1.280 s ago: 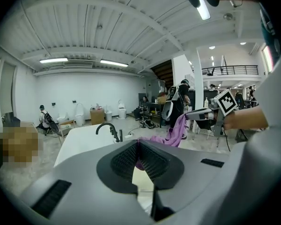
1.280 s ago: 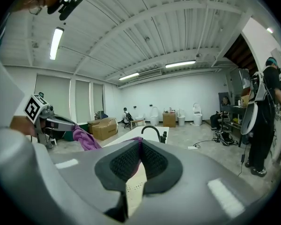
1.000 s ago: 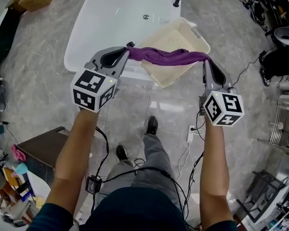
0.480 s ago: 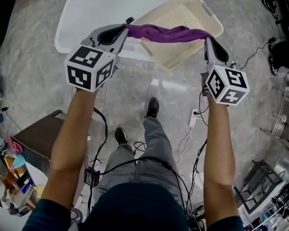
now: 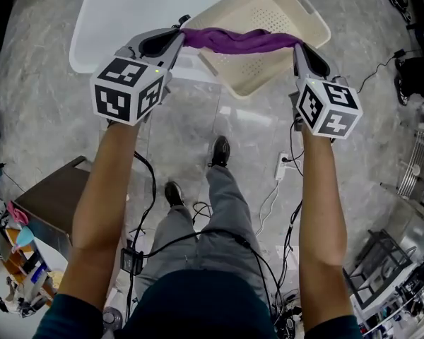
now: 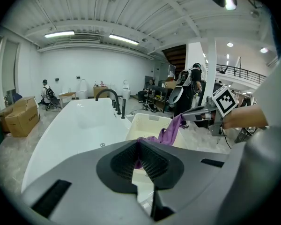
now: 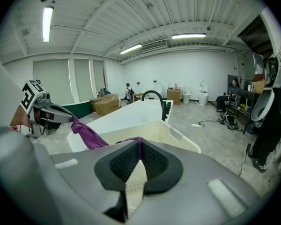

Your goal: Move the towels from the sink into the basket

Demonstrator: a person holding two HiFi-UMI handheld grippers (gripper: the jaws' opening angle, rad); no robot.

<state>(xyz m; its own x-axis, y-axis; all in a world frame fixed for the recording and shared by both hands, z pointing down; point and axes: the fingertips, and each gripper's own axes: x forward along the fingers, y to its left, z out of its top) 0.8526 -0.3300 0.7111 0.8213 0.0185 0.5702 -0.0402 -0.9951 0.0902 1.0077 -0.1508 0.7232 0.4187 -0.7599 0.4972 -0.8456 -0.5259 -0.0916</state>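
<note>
Both grippers have sunk toward the basket (image 5: pixel 324 28) since the earlier frame, carrying the purple towel (image 5: pixel 233 41) down between them.

Now the towel hangs in the air, pulled out into a long, twisted rope above the basket's near side, clear of the sink (image 5: pixel 113 13). It is a deep, even purple, soft and wrinkled, thicker in the middle and narrowing to a thin pinch at each end.

At one end, the left gripper (image 5: pixel 178 37) has its fingers (image 6: pixel 152 163) closed on a bunched end of the cloth. At the other, the right gripper (image 5: pixel 297 48) has fingers (image 7: pixel 154 163) that have just eased apart a little, yet a thin fold of purple cloth remains clamped between the ribbed pads.

Below, the cream, perforated plastic basket stands tilted on the grey marbled floor (image 5: pixel 42 104), its far edge against the sink's near rim. Nothing can be seen lying in the basket. The sink is long, white and tub-shaped.
</note>
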